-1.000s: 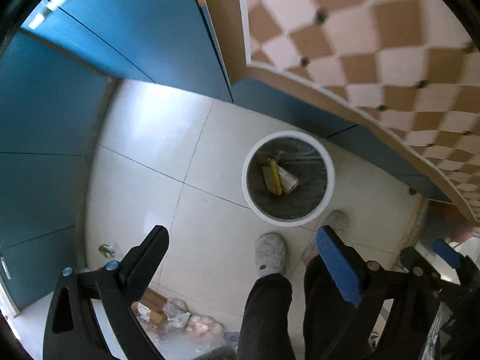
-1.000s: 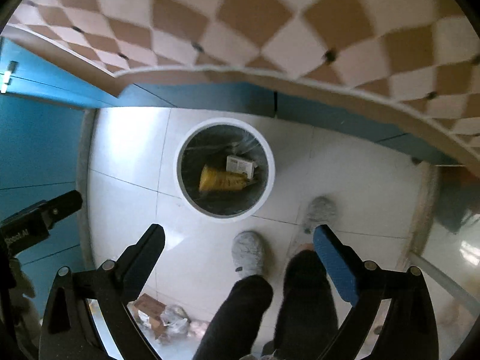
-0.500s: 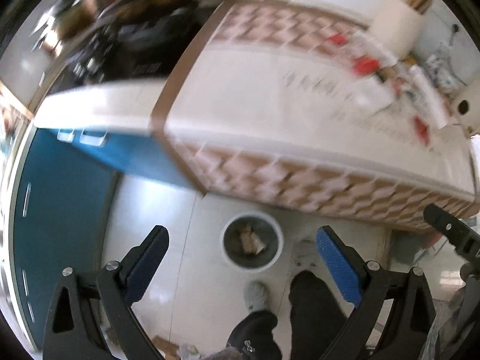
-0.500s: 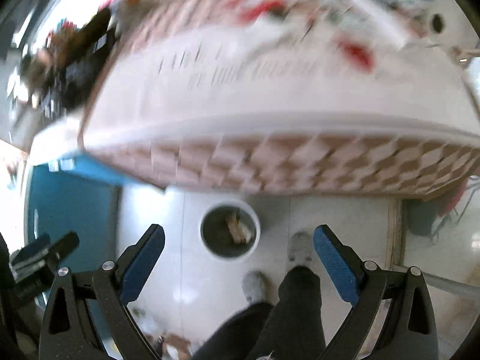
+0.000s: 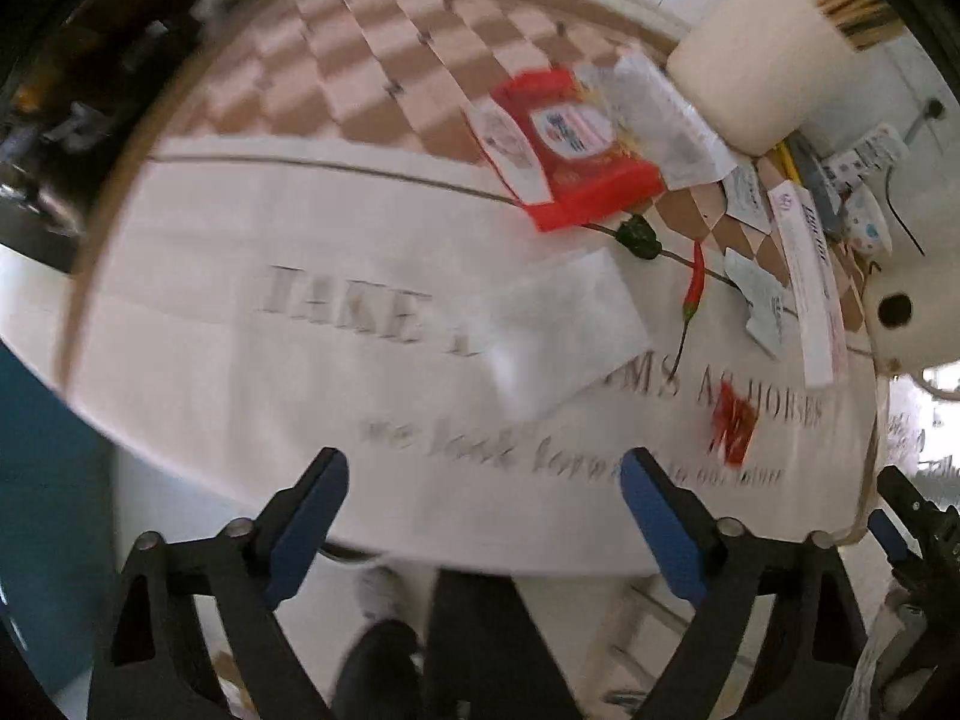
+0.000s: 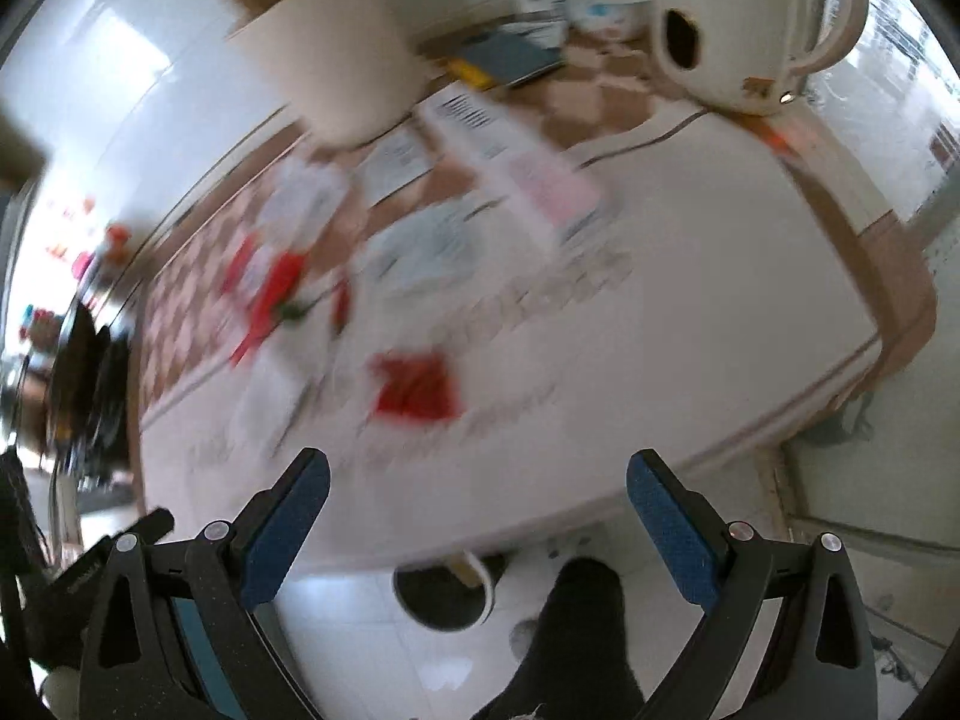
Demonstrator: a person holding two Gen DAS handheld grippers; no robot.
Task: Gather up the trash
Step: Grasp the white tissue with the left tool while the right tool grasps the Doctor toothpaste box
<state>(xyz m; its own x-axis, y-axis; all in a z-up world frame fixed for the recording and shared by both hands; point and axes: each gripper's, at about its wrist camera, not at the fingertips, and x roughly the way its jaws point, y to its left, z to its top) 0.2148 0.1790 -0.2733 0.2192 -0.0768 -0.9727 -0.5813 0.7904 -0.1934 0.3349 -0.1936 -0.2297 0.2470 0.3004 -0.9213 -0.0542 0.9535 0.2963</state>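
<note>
Both views have swung up from the floor bin to the tabletop since a second ago. My left gripper (image 5: 483, 501) and right gripper (image 6: 477, 495) are spread wide, holding nothing, hovering off the table's (image 5: 198, 324) near edge. I judge this as the reach for another piece: a small red wrapper (image 5: 732, 423) lies closest, a white paper (image 5: 558, 330) further in, a red packet (image 5: 570, 147) beyond. Next calls for settling on one and closing over it. Only the right view shows the bin (image 6: 447, 597) under the edge; the left alone reads the litter sharply.
</note>
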